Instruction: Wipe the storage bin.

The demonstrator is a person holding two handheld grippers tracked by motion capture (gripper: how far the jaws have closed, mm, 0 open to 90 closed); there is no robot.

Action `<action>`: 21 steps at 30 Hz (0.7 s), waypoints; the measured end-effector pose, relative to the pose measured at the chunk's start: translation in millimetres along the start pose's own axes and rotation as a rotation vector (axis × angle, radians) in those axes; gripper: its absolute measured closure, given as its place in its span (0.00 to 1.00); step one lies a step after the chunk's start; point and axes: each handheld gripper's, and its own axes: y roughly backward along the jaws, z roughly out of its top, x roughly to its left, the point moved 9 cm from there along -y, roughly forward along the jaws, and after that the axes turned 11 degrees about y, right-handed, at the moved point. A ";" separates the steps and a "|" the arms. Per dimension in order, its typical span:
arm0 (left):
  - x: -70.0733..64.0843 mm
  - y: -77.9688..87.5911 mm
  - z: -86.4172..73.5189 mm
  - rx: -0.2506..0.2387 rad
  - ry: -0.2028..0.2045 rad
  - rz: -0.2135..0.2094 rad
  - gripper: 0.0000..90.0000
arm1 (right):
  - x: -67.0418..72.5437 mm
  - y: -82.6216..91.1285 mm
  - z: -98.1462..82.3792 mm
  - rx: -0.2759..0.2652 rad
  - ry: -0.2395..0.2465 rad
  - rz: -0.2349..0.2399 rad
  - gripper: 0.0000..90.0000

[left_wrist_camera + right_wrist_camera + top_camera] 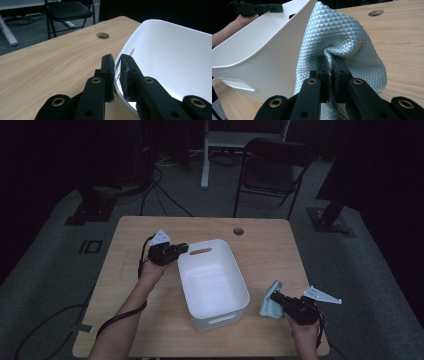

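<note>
Left claw pinching bin rim; right claw pinching cloth beside bin.

The left gripper has its jaws pinched on the rim of the white tub, one jaw outside, one inside. On the table, a round hole lies farther off.

Bin: white plastic rectangular bin with slot handles, upright at table centre, empty.
Cloth: pale blue-grey quilted cloth, bunched, raised just beside bin's right wall.
</note>
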 end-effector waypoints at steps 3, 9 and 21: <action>2.4 6.8 -2.7 -0.019 0.031 0.042 0.91 | 0.1 1.1 0.7 -0.002 -0.001 -0.002 0.95; 1.0 18.0 -8.8 -0.050 0.068 0.069 0.91 | 0.3 2.1 1.3 -0.006 0.003 0.000 0.95; 2.1 6.4 -7.7 -0.029 0.041 -0.016 0.85 | 1.4 0.2 0.5 0.000 0.004 0.005 0.95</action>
